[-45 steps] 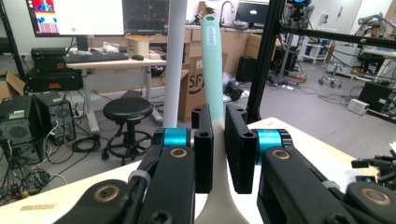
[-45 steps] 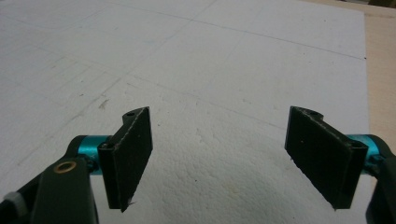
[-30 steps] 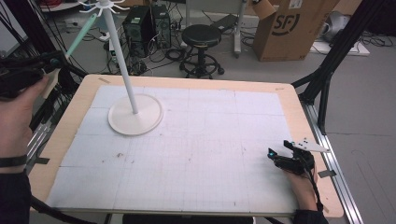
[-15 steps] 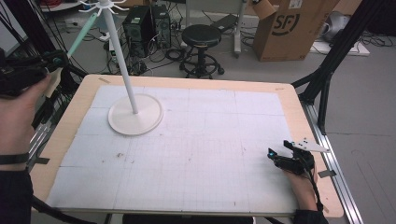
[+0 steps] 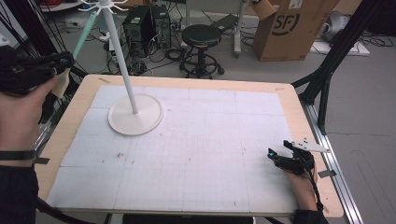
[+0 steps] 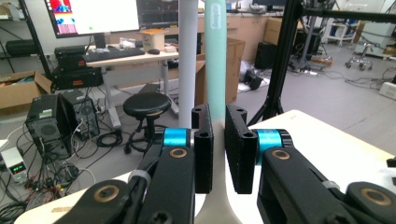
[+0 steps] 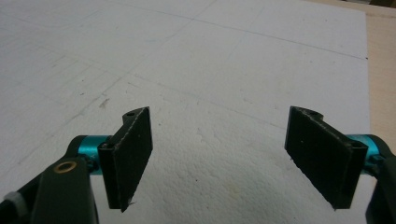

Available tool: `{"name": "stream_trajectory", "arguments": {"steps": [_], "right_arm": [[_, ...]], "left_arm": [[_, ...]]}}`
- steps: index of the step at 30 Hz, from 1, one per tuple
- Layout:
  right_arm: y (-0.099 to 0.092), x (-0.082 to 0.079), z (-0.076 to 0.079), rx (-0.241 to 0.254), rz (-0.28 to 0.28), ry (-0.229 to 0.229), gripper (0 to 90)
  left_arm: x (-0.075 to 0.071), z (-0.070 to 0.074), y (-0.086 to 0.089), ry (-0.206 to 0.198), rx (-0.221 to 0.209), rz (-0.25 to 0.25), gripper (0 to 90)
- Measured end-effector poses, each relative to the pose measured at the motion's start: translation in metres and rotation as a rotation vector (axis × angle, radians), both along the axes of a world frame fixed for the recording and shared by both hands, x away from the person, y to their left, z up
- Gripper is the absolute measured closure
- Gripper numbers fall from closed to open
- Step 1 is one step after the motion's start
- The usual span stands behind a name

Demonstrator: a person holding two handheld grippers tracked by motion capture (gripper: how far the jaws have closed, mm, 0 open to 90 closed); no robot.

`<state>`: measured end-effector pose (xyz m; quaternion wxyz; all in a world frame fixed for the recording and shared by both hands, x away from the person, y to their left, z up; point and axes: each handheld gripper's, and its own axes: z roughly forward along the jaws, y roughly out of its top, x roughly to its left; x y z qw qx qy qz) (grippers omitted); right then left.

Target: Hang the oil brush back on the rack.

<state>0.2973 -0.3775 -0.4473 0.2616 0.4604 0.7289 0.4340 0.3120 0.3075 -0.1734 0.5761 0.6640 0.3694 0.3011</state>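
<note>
So far the work looks about half done, as a judgement from how things lie. The left tool (image 6: 217, 149) is pinching a pale mint-green handle (image 6: 215, 60), its pads pressed against the white lower part of that handle, and the piece stands nearly upright between the jaws. In the high view the left tool (image 5: 58, 60) sits off the counter's far left corner, raised above the counter (image 5: 289, 100), with the handle (image 5: 85, 33) slanting up toward the hooked top of the rack (image 5: 103, 5). What the handle belongs to cannot be told; its ends are out of sight. The rack's pole (image 5: 122, 60) rises from a round white base (image 5: 135, 114) that stands on the counter near the far left corner, and in the left gripper view the pole (image 6: 187, 60) runs just beside the handle.

Picking up seems finished: the thing is lifted and brought to the rack. Whether it already hangs from a hook or is only held close cannot be told. What is left, most likely, is to settle it on a hook and let go.

The right tool (image 5: 279, 156) rests near the counter's near right corner, its jaws spread wide over the bare white mat (image 7: 210, 70) with nothing between them.
</note>
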Motion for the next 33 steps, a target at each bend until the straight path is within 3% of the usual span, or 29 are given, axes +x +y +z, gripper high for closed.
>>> {"name": "stream_trajectory", "arguments": {"steps": [5,11,16,19,25,29,33], "right_arm": [[0.000,0.000,0.000,-0.001,0.000,0.000,22.8],[0.000,0.000,0.000,-0.003,0.001,-0.002,22.8],[0.000,0.000,0.000,-0.002,0.003,0.001,22.7],[0.000,0.000,0.000,-0.002,0.003,0.002,22.7],[0.000,0.000,0.000,-0.003,0.003,0.003,22.8],[0.000,0.000,0.000,-0.005,-0.001,-0.001,22.8],[0.000,0.000,0.000,-0.002,-0.003,-0.002,22.7]], "left_arm": [[0.007,-0.008,-0.001,0.022,-0.009,0.000,82.1],[0.013,-0.014,-0.002,0.022,-0.015,0.010,80.5],[0.013,-0.027,0.001,0.023,-0.040,-0.033,52.5],[0.012,-0.041,0.002,0.034,-0.043,-0.060,44.3],[0.008,-0.092,-0.001,0.062,0.007,-0.105,30.2],[0.003,-0.131,-0.004,0.080,0.044,-0.119,27.6],[0.000,-0.166,-0.007,0.104,0.048,-0.132,26.9]]}}
